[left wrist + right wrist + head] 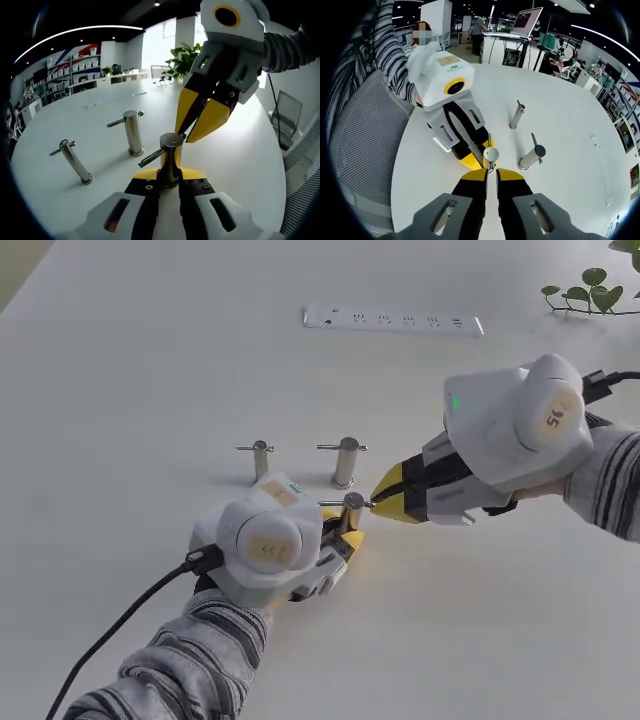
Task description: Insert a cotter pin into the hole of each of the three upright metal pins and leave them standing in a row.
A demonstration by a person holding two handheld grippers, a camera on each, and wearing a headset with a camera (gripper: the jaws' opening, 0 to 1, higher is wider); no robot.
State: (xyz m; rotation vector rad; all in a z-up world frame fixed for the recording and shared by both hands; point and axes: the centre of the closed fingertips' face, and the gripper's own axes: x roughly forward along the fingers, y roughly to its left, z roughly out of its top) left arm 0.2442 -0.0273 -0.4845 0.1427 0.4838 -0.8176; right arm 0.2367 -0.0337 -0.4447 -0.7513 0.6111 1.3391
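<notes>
- The left gripper [169, 176] is clamping its jaws on the lower shaft of the nearest metal pin [170, 155]. That pin is standing upright on the white table [150, 390], right between the gripper's yellow tips.
- The right gripper [376, 500] is reaching in from the right. Its jaws are pressed almost together and are pinching one end of the cotter pin [335, 504], touching the side of the pin's head.
- The cotter pin is lying level through the hole just under the head of the nearest metal pin. Its free end is sticking out on the side away from the right gripper, above the left gripper's body.
- In the right gripper view, the pin's round head is sitting just beyond that gripper's own tips. The left gripper is facing it from the other side of the pin.
- In the left gripper view, the right gripper is coming down at a slant from the upper right, and its yellow points are meeting at the rim of the pin's head.
- The second metal pin [345, 462] and the third metal pin [261, 460] are standing upright behind the held one, apart from both grippers. Each is carrying a thin pin across its top.
- A power strip [393, 320] is lying far back on the table, and plant leaves [590, 290] are showing at the far right corner.
</notes>
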